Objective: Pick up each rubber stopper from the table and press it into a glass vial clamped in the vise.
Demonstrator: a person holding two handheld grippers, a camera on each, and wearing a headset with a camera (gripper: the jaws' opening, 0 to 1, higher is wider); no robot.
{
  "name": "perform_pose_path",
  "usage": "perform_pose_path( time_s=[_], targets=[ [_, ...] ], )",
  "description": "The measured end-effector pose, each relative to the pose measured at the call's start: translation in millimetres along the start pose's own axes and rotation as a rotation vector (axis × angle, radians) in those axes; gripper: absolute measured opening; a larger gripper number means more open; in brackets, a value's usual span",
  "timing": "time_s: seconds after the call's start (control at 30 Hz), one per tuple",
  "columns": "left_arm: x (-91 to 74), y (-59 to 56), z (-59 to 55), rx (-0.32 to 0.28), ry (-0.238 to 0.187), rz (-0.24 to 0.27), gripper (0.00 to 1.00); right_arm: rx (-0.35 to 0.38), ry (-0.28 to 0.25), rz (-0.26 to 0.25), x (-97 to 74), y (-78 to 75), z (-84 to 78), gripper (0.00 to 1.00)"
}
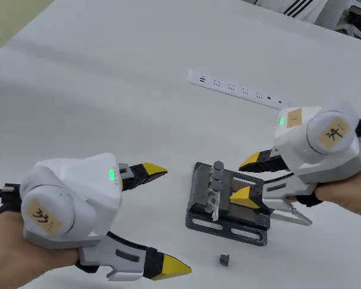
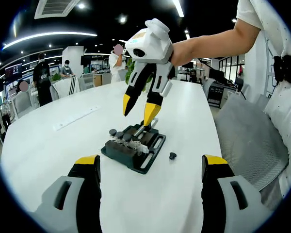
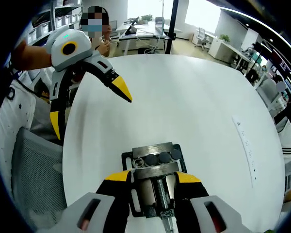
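A small dark grey rubber stopper (image 1: pixel 224 260) lies loose on the white table (image 1: pixel 108 90), just beside the near edge of the black metal vise (image 1: pixel 202 186). Clamped in the vise is a short row of small clear glass vials (image 1: pixel 214 201). Three look capped in grey already. The one at the end nearest the loose stopper looks open, so that is probably where it belongs.

The left gripper (image 1: pixel 163 218) hangs well apart from the vise on its left, jaws spread wide with nothing between them. The right gripper (image 1: pixel 245 179) sits at the vise's right, jaws parted and empty, straddling the screw end. Whether they touch the vise I cannot tell.

I'd expect the stopper to be light, soft and grippy, but small enough to tip or squirt out if pinched off-centre. I would take it across its wider head, leaving the plug end free. The glass is the fragile part, so the press should go straight down.

The right gripper view looks down on the row, showing the open mouth as a pale ring and the vise's threaded screw. The left gripper view gives the side-on picture, with the loose stopper beside the vise. The head view adds a long white power strip (image 1: pixel 237 89) beyond the vise.
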State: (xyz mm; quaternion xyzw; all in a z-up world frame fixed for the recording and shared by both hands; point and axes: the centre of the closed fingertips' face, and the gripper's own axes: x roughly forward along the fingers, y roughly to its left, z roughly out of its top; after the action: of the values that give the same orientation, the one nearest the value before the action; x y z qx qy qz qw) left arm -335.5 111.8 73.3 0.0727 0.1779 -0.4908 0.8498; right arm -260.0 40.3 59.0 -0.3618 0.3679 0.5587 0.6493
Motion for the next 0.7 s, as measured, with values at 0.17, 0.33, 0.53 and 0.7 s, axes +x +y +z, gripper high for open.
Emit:
perform_pose_path(
  time_s=[0.17,0.33,0.53,0.7],
  targets=[
    [-0.6,-2.0,0.7,0.011,0.013,-0.004,0.87,0.036,-0.045,-0.025,-10.5,1.0,-4.9,0.35],
    [-1.2,-2.6,0.0,0.017,0.029,-0.002,0.89,0.063,-0.085,-0.046,-18.8,2.0,-12.3,0.42],
    [-2.8,-5.2,-2.2,0.023,0.048,-0.006,0.91,0.096,-0.125,-0.078,-28.5,4.9,-22.3,0.48],
    [-5.1,-5.8,-3.0,0.019,0.055,-0.003,0.93,0.124,-0.146,-0.099,-33.7,9.3,-34.0,0.53]
  ],
)
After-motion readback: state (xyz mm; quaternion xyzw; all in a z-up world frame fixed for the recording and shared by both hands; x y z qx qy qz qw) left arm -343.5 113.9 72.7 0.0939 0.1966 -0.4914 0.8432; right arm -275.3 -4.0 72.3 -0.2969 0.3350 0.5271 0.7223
